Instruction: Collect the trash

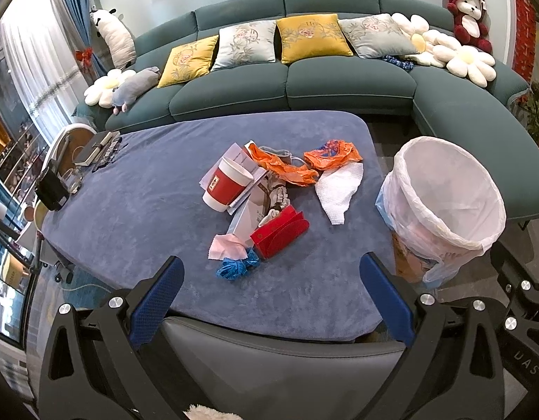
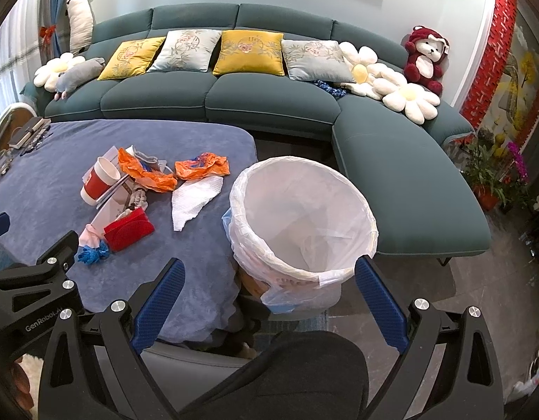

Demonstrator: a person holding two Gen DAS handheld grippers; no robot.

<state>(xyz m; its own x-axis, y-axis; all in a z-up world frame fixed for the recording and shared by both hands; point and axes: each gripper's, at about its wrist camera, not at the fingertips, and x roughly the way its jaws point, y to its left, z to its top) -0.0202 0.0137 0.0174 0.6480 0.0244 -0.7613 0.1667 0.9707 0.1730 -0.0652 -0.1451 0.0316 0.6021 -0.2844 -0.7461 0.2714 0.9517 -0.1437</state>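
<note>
On the blue-covered table (image 1: 136,189) a red paper cup (image 1: 225,187) lies tipped among papers, with crumpled orange plastic bags (image 1: 334,155), a white paper towel (image 1: 339,189), a red folded box (image 1: 281,232) and a blue wad (image 1: 236,267). Both the left gripper (image 1: 271,294) and the right gripper (image 2: 267,295) gape wide, holding nothing. The white-lined trash bin (image 2: 304,224) stands just beside the table's right edge.

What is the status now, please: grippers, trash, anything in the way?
Left gripper and right gripper open, empty. Trash pile untouched on blue table. Lined bin beside table, nothing blocking.
</note>
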